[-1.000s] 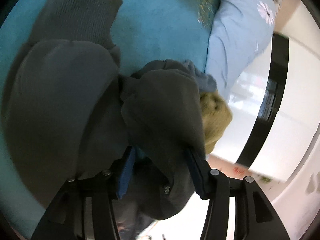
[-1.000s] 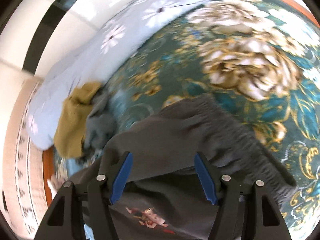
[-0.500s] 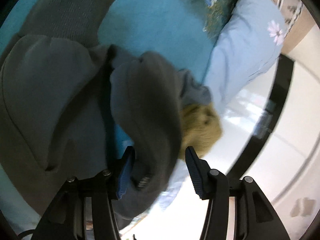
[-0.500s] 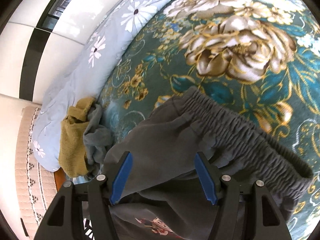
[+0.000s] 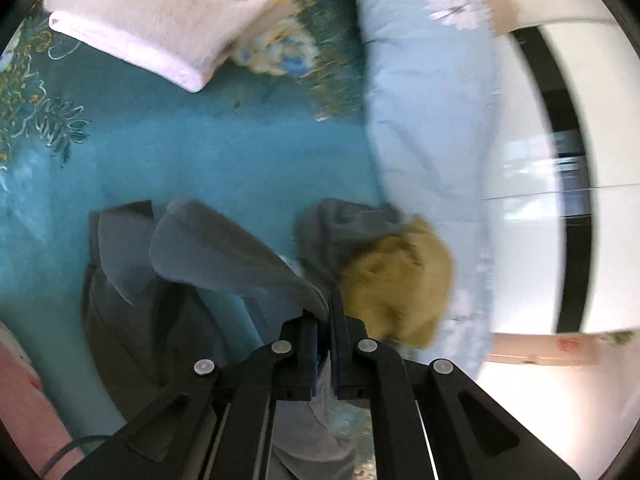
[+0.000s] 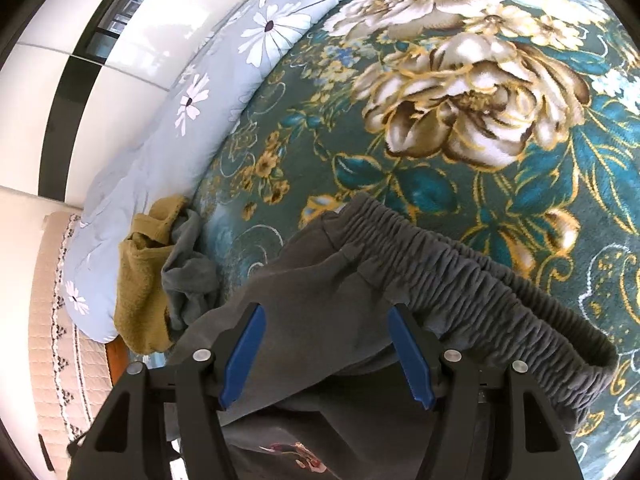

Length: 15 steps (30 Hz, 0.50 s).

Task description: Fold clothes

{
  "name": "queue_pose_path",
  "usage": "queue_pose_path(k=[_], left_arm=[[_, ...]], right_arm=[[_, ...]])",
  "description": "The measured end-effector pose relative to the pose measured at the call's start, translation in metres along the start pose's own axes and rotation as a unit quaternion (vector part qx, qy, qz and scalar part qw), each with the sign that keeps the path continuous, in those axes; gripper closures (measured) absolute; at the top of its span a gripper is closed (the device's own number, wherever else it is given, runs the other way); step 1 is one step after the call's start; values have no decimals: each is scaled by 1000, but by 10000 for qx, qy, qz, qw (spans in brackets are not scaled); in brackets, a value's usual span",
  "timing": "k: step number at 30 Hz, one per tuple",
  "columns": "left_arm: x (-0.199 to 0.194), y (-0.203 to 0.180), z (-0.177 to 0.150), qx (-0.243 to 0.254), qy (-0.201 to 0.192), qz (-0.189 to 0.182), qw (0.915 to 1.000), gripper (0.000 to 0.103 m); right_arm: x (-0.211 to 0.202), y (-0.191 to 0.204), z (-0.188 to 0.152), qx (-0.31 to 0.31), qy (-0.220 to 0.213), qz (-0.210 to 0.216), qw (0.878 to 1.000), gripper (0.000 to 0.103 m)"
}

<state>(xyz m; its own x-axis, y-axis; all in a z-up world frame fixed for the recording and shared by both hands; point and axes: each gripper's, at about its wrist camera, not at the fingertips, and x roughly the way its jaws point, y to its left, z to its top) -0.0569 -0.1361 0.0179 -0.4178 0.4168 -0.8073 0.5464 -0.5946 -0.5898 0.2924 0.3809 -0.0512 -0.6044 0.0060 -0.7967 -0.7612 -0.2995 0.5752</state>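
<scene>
Dark grey sweatpants lie on the teal floral blanket. In the left wrist view a fold of the sweatpants (image 5: 224,256) runs up into my left gripper (image 5: 325,320), which is shut on the cloth and holds it lifted off the bed. In the right wrist view the elastic waistband (image 6: 460,276) curves across the blanket. My right gripper (image 6: 326,352) hovers open just over the sweatpants, its blue pads (image 6: 244,344) wide apart and pressing on nothing. A small red print shows on the fabric below the right gripper.
A mustard garment (image 5: 400,276) and a crumpled grey one (image 5: 344,224) lie at the bed's edge against a light blue daisy quilt (image 5: 432,120). A folded pale towel (image 5: 160,12) sits at the far side. White cabinets with black trim stand beyond the bed.
My left gripper closed on the sweatpants fabric and rose, pulling the cloth up and bringing the towel into view. The right gripper stayed open and barely moved.
</scene>
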Motion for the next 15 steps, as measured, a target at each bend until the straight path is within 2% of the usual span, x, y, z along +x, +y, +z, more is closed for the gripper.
queue_pose_path(k=[1, 4, 6, 8, 9, 13, 15], left_arm=[[12, 1, 4, -32, 89, 252, 9996, 99], [45, -5, 23, 167, 433, 422, 9980, 99], [69, -18, 42, 502, 757, -88, 9958, 90], [73, -21, 46, 742, 820, -183, 9937, 67], [74, -22, 46, 845, 824, -174, 9929, 63], [62, -7, 44, 1138, 821, -424, 9892, 61], [55, 8, 44, 1074, 797, -565, 9894, 61]], right_arm=[[-3, 0, 1, -29, -29, 5, 10000, 35], [-16, -3, 7, -174, -216, -142, 9995, 35], [-15, -6, 16, -205, -186, -160, 9995, 35], [-12, -9, 26, -243, -133, -155, 9995, 35], [-9, -11, 32, -289, -79, -169, 9994, 35], [18, -21, 54, -210, 424, -83, 9988, 35], [35, -27, 65, -87, 704, 52, 9975, 35]])
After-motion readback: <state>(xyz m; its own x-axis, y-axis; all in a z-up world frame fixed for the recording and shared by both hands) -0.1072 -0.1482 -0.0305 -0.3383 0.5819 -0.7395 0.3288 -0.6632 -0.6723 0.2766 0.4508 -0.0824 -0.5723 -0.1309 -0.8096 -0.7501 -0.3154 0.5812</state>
